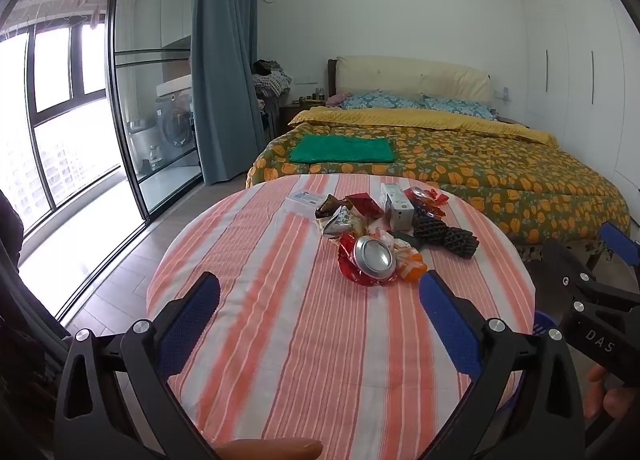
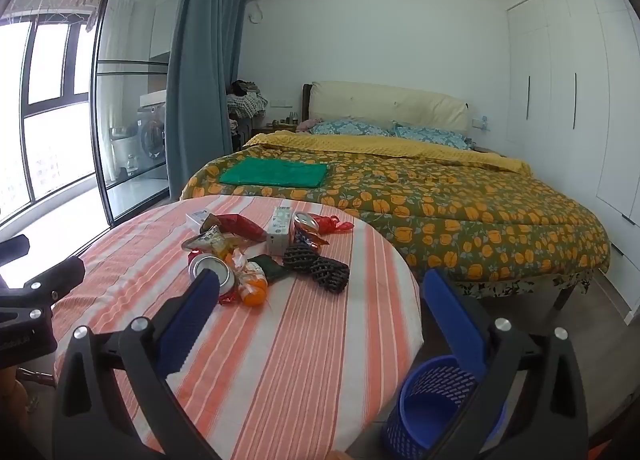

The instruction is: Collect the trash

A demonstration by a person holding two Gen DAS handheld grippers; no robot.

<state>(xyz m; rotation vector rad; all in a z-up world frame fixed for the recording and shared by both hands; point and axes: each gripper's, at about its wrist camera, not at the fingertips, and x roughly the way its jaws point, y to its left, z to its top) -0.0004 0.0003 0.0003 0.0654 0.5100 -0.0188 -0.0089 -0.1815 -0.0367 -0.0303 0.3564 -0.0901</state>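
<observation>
Right now my left hand-held gripper (image 1: pixel 320 292) and my right hand-held gripper (image 2: pixel 320 292) both hover over the near side of the striped desk (image 1: pixel 304 360), fingers spread as wide as they go and holding nothing. All the trash sits in a loose heap toward the far side of the desk: a crushed can (image 1: pixel 374 256) on red wrappers nearest me, an orange packet (image 2: pixel 254 290) touching it, black foam netting (image 2: pixel 316 266) to its right, and a small white box (image 1: pixel 396 206) behind (standing upright). A blue mesh bin (image 2: pixel 432 404) stands on the floor just beside the desk's right edge.
</observation>
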